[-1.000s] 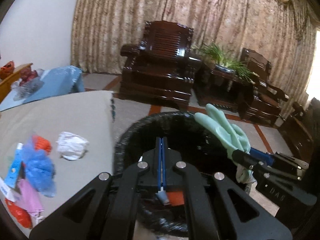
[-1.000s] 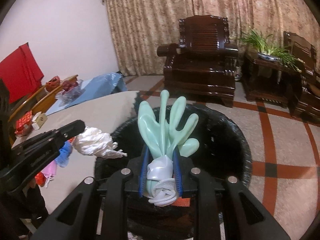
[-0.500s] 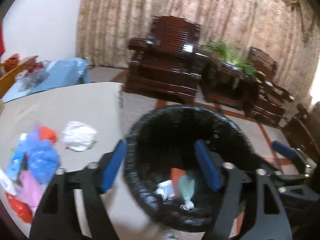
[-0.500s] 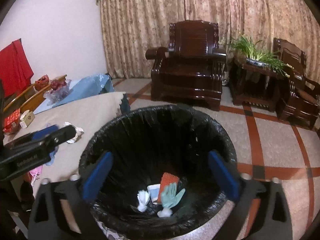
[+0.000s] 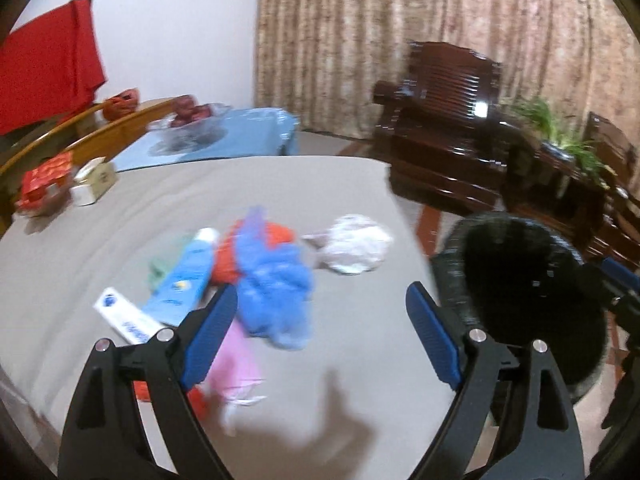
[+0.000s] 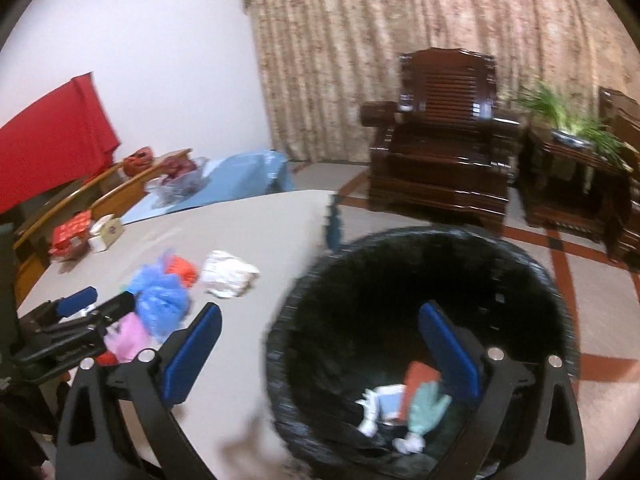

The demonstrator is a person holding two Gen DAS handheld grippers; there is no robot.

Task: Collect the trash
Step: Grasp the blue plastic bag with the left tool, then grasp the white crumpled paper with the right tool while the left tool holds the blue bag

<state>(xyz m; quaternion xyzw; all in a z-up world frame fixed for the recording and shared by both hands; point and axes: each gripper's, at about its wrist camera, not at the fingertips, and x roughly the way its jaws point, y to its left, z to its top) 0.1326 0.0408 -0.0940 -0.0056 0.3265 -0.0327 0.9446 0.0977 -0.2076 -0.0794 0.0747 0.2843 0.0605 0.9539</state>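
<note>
Hovering wide open, left hand-held gripper [image 5: 320,316] nearest the blue bag [image 5: 276,280] just ahead; right hand-held gripper [image 6: 320,344] wide open by bin [image 6: 420,248].

Black hand-held gripper [image 5: 320,320], blue pads [image 5: 210,334], silver screws

One black-lined bin [image 6: 420,312] holds one green glove [image 6: 426,404], one white glove [image 6: 370,410] and one orange piece [image 6: 416,380], while one white wad [image 5: 356,244], one blue bag [image 5: 276,292] and one pink bag [image 5: 234,364] lie on the table [image 5: 120,240].
</note>
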